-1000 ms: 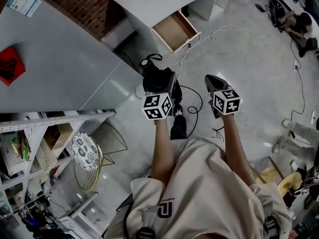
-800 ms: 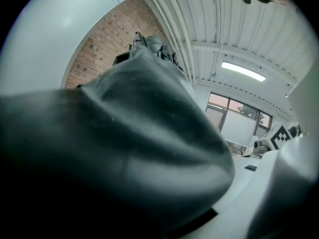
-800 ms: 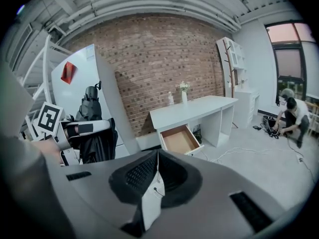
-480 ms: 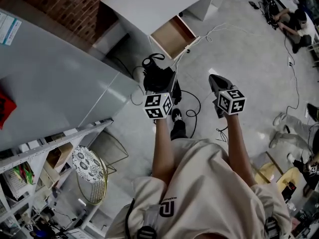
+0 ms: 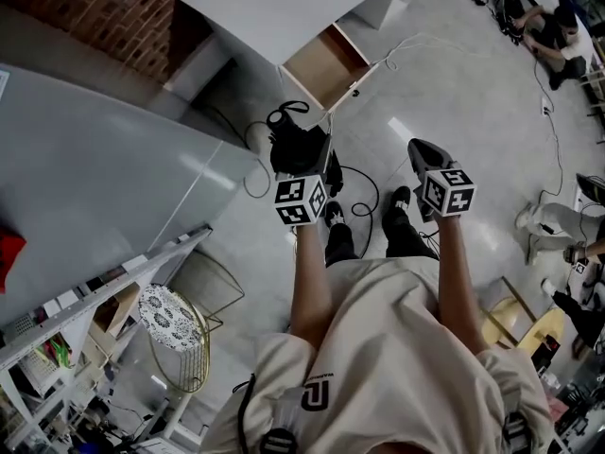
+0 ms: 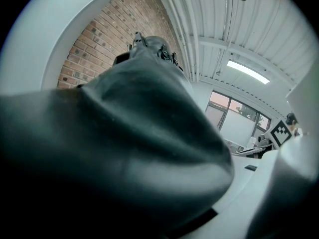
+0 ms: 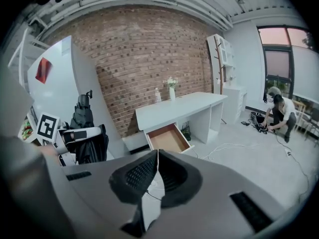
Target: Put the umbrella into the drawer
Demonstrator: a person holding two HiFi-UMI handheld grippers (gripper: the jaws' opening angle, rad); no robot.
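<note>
A folded black umbrella (image 5: 295, 146) is held in my left gripper (image 5: 304, 173), which is shut on it; its dark fabric (image 6: 124, 148) fills most of the left gripper view. From the right gripper view the umbrella (image 7: 85, 133) stands upright in the left gripper's white jaws. My right gripper (image 5: 423, 159) is shut and empty, its black pads (image 7: 137, 176) touching. The open drawer (image 5: 329, 61) with a brown wooden bottom sticks out of the white desk (image 5: 274, 3) ahead; it also shows as the drawer (image 7: 167, 137) in the right gripper view, empty.
A brick wall (image 7: 144, 59) stands behind the desk. A large grey cabinet (image 5: 104, 187) is to my left, shelving (image 5: 66, 339) and a wire-legged stool (image 5: 165, 320) beside it. Cables (image 5: 364, 197) trail across the floor. A person (image 5: 548, 36) crouches far right.
I have stepped closer toward the desk; the drawer sits nearer the left gripper in the head view. Both grippers keep their hold and pose; the right one drifted slightly right.
</note>
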